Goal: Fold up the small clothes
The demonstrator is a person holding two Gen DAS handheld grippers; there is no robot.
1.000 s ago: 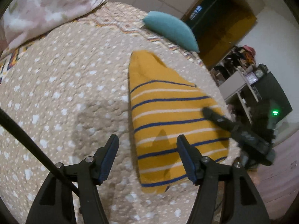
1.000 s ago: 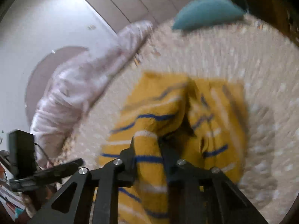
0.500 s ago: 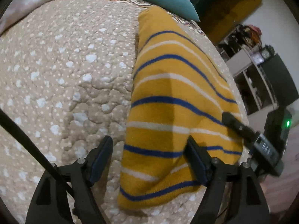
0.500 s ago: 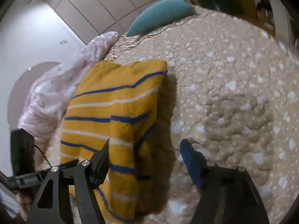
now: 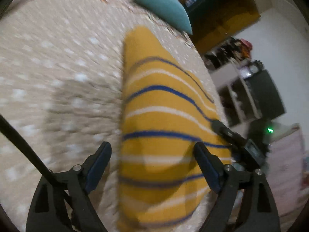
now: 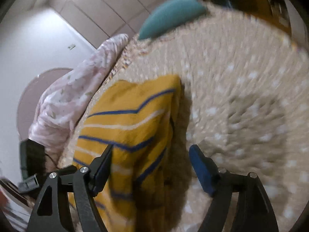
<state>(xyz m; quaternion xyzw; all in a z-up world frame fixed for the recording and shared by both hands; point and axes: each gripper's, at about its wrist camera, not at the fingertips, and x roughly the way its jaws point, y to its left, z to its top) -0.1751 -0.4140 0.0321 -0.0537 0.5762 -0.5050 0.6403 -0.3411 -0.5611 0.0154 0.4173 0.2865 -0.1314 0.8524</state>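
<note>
so both claws have just been opening and let go, the left gripper [image 5: 152,166] and right gripper [image 6: 150,166] now spread wide with nothing pinched, leaving the yellow striped garment [image 5: 164,116] folded flat on the bedspread [image 5: 58,67] at 12 o'clock, so this fold looks done.

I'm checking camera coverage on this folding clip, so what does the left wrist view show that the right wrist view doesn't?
Only the left wrist view shows the white shelf unit, a dark box with a green light and the right gripper at the garment's edge. Only the right wrist view shows the pink floral blanket and pale wall panels. Both show the yellow striped garment lying folded on the dotted beige bedspread, the teal pillow, and open jaws gripping nothing; both pairs have just been opening.
</note>
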